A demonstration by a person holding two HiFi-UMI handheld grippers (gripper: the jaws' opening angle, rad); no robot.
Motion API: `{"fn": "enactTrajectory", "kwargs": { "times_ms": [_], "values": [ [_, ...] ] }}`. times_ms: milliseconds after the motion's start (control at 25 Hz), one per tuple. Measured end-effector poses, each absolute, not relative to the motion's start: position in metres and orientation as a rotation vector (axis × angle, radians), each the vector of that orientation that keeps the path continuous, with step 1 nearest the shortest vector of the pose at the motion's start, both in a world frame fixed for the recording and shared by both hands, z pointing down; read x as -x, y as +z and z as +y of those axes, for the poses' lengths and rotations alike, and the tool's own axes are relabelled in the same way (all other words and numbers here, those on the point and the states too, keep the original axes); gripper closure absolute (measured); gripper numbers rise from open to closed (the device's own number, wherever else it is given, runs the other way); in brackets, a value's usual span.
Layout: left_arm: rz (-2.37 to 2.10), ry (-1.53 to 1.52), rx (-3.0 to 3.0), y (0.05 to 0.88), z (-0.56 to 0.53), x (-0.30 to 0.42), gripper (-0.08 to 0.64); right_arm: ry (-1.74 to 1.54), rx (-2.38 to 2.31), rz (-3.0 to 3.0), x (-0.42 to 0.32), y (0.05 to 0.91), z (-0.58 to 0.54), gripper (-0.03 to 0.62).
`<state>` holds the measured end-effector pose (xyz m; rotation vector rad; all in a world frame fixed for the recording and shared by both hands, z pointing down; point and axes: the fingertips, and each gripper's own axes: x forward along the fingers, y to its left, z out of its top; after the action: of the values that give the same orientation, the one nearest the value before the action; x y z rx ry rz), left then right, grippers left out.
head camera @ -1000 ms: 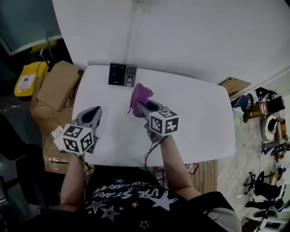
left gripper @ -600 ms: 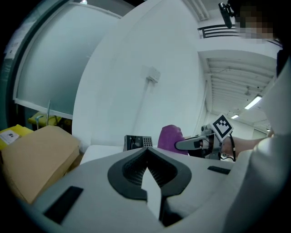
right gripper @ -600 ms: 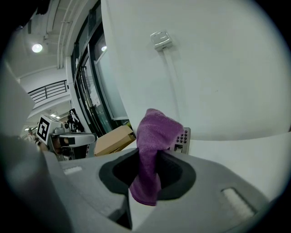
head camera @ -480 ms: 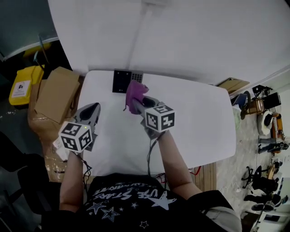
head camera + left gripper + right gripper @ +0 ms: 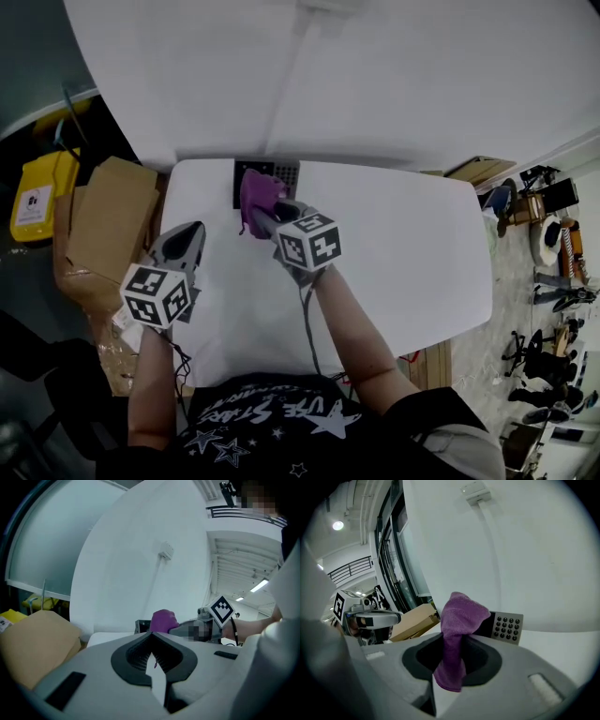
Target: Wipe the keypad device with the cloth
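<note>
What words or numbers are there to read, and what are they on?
"STARS": on the person's black shirt; the other print is unclear.
Keypad device: key marks too small to read.
Yellow box: label too blurred to read.

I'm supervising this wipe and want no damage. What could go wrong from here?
1. The left claw is shut and empty, away from the keypad device, so nothing braces it; a push from the cloth might slide it along the table.
2. The right claw pinches only a narrow fold of the cloth, with the rest bunched ahead; the cloth could pull loose, or the hard claw might scrape the keypad device.
</note>
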<state>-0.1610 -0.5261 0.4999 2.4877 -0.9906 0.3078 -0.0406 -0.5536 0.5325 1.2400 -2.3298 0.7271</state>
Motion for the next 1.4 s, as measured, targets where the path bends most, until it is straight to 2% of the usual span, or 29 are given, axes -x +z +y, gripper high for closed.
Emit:
{"fn": "enactTrajectory", "kwargs": {
  "times_ms": [600, 1400],
  "values": [
    [-0.989, 0.354, -2.412, 0.534, -0.551, 0.159, 0.552, 0.753, -1.193, -2.307, 0.051, 0.578, -0.599, 0.497],
    [-0.955, 0.380, -2.391, 0.546, -0.543, 0.123, 0.552, 0.853, -1.374, -2.261, -0.026, 0.579, -0.601, 0.497]
  ]
}}
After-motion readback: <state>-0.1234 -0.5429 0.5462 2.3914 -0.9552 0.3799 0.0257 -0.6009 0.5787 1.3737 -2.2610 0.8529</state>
